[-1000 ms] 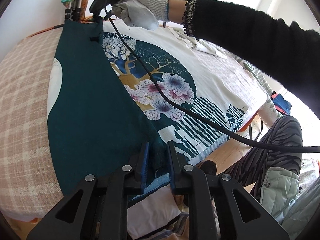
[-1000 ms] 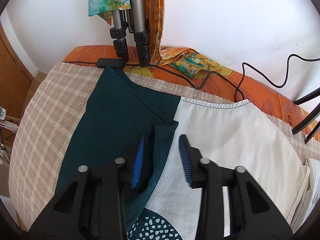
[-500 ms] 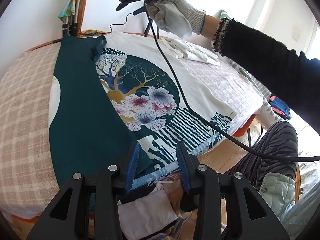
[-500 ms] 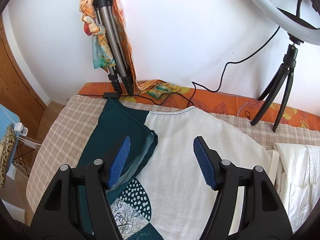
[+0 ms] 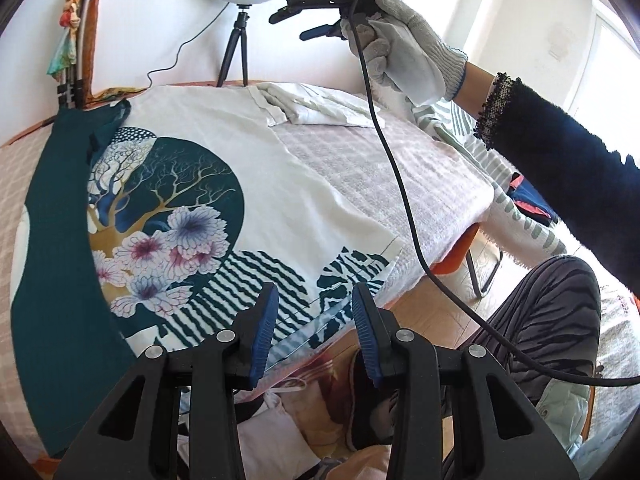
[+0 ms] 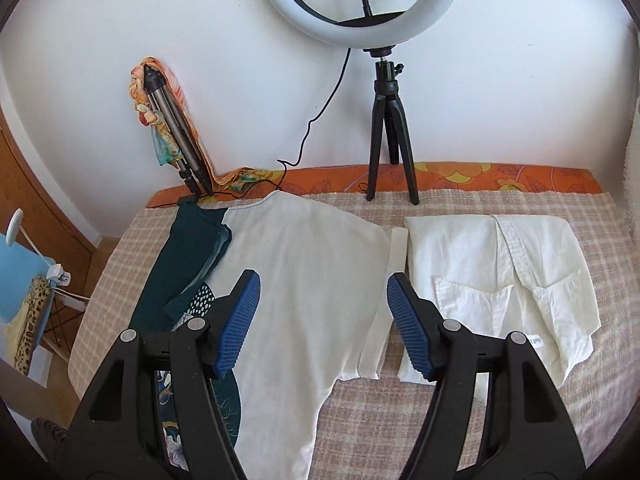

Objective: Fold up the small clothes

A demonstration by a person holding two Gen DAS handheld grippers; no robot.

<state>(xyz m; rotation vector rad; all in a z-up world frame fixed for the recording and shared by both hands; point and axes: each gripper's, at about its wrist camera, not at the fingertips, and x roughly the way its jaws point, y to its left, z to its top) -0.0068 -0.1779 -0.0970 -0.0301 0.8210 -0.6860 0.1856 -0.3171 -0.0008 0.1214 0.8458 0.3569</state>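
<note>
A white top (image 5: pixel 288 184) with a tree-and-flower print lies flat on the bed, and its dark green side (image 5: pixel 56 248) is folded over onto it at the left. My left gripper (image 5: pixel 314 312) hovers open over the striped hem at the bed's near edge, with nothing between its pads. A gloved hand holds my right gripper (image 5: pixel 294 24) high above the far edge. In the right wrist view, the right gripper (image 6: pixel 322 296) stands open above the white top's (image 6: pixel 304 288) plain white part, holding nothing. The green fold (image 6: pixel 188 256) lies to its left.
A folded white shirt (image 6: pixel 500 272) lies on the checked bed cover (image 6: pixel 480 420) to the right. A ring light (image 6: pixel 360 0) on a small tripod (image 6: pixel 390 140) and a folded tripod with a scarf (image 6: pixel 172 136) stand at the wall. The right gripper's cable (image 5: pixel 400 184) hangs across the bed. The person's knee (image 5: pixel 540 320) is at the bed's edge.
The left gripper let go of the green folded edge and slid right along the hem. The right gripper opened wider, rose and swung right, from the green fold to the white side.
</note>
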